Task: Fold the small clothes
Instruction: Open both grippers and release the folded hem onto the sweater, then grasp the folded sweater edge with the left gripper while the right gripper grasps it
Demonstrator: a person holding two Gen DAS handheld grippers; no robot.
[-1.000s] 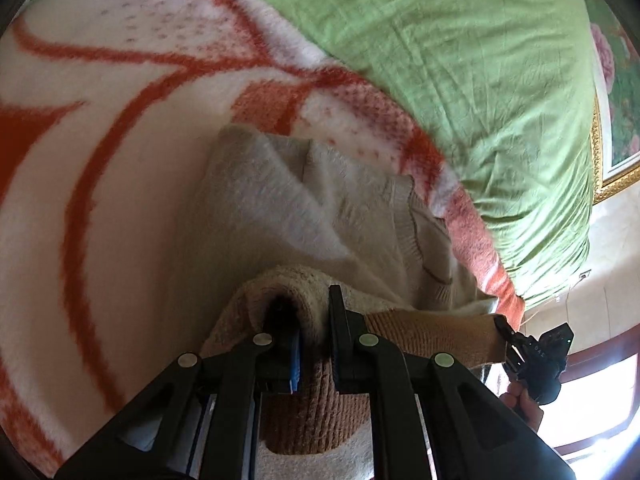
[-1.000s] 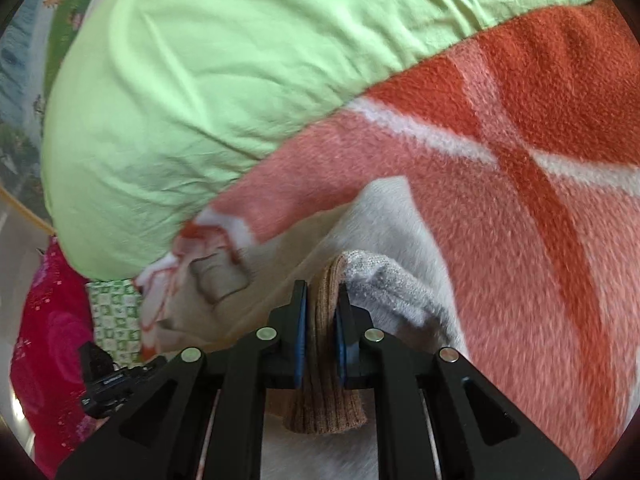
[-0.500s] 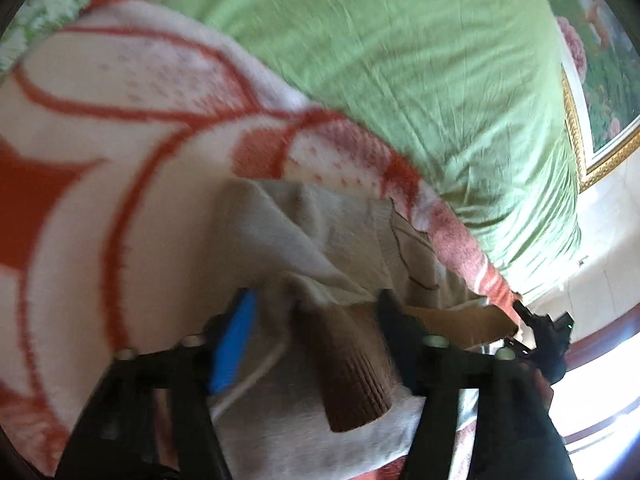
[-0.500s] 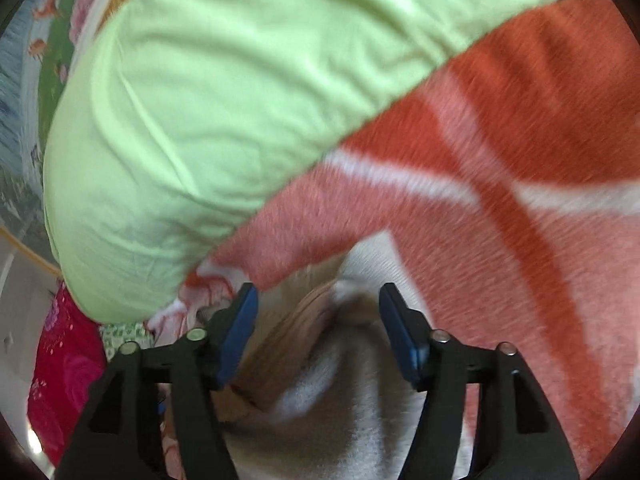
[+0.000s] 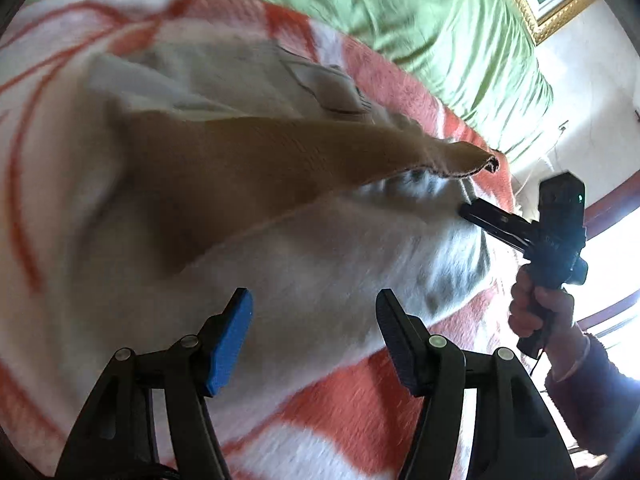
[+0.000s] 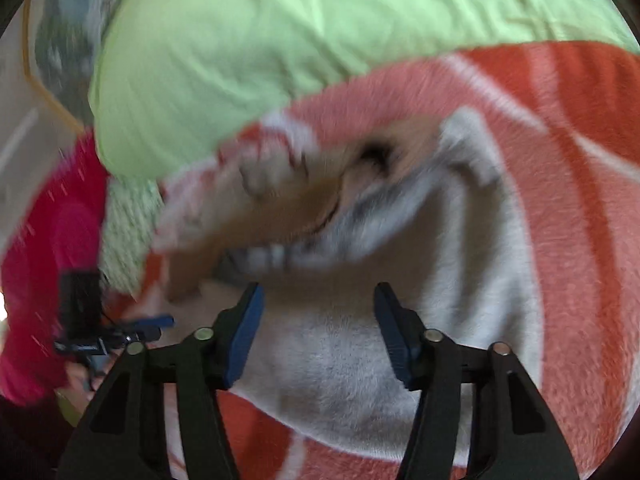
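- Blanket, orange and white, covers the bed; green quilt lies far.
- Knit sweater, cream with a tan band, lies flat on the blanket, long axis left-right, just ahead of both grippers.
- Left gripper: jaws apart, empty, above the near hem.
- Right gripper: jaws apart, empty, equally near.

sweater: pale cream-grey knit, tan-brown ribbed band | blanket: orange-red and white, broad curving stripes | bedsheet: plain light green | left gripper: black, one blue pad | right gripper: black, dark blue pads | picture frame: gold
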